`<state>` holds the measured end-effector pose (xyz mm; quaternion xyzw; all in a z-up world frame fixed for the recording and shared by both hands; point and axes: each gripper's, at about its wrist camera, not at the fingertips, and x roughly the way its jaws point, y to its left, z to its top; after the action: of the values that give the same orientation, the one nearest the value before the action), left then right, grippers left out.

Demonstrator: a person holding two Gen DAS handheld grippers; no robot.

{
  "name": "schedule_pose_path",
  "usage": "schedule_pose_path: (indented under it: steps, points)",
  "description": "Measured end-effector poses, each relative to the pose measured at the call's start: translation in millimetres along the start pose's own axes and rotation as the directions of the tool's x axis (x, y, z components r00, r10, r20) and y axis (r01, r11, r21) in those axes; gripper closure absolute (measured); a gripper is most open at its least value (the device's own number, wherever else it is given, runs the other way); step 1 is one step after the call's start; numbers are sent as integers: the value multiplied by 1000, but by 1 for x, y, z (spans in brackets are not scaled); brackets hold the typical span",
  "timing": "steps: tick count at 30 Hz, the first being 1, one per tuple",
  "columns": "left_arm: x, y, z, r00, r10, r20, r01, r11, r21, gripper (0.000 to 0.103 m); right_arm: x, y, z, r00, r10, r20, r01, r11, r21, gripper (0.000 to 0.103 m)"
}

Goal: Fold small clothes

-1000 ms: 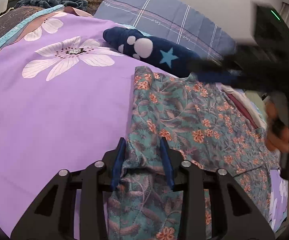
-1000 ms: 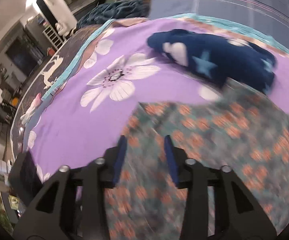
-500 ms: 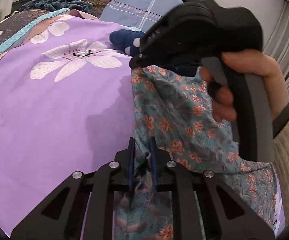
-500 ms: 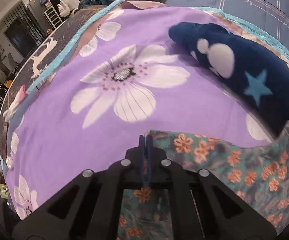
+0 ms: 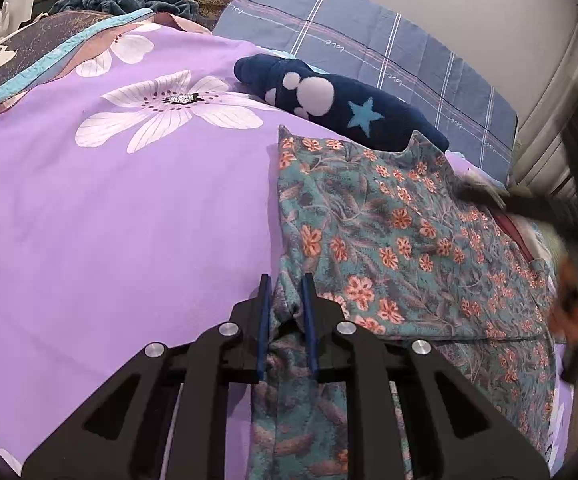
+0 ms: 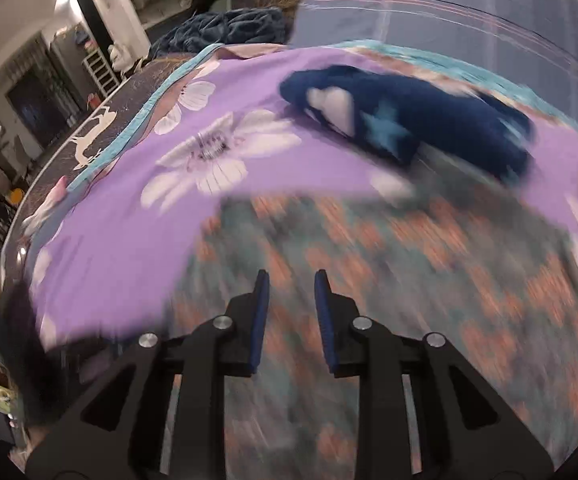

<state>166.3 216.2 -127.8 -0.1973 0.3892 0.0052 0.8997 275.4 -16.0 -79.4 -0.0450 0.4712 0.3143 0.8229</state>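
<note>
Now left hand-held gripper (image 5: pixel 286 296) part-open around floral garment (image 5: pixel 401 232) fold.

The left gripper (image 5: pixel 286 300) is matte black plastic, built from angular linkage arms with triangular cut-outs, filling the lower centre of the frame. Four round silver screw heads sit on its joints. Its two fingers (image 5: pixel 264 312) are thin, flat blades lined in dark blue. The right gripper (image 6: pixel 291 308) has the same build: black arms, four silver screws, blue-lined fingers (image 6: pixel 260 312). At the right edge of the left wrist view it shows again as a blurred black body with a small green light at the upper right, and blurred skin lies below it.
</note>
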Motion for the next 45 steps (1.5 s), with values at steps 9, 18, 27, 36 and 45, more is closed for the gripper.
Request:
schedule_pose_path:
  steps: [9, 18, 27, 36, 45]
  points:
    - [9, -8, -1, 998, 56, -19, -55, 997, 48, 83, -26, -98, -93, 977, -212, 34, 200, 956, 213, 103]
    - [11, -17, -2, 994, 111, -22, -108, 989, 100, 84, -93, -166, -88, 956, -281, 79, 233, 897, 375, 82]
    - [13, -20, -2, 992, 125, -17, -123, 986, 110, 83, -82, -211, -86, 982, -184, 40, 140, 854, 502, 67]
    - [14, -22, -3, 990, 139, -15, -136, 983, 121, 83, -85, -203, -81, 937, -339, 85, 266, 849, 456, 101]
    - [14, -23, -3, 990, 142, -15, -139, 983, 121, 83, -116, -191, -108, 957, -224, 182, 118, 879, 462, 77]
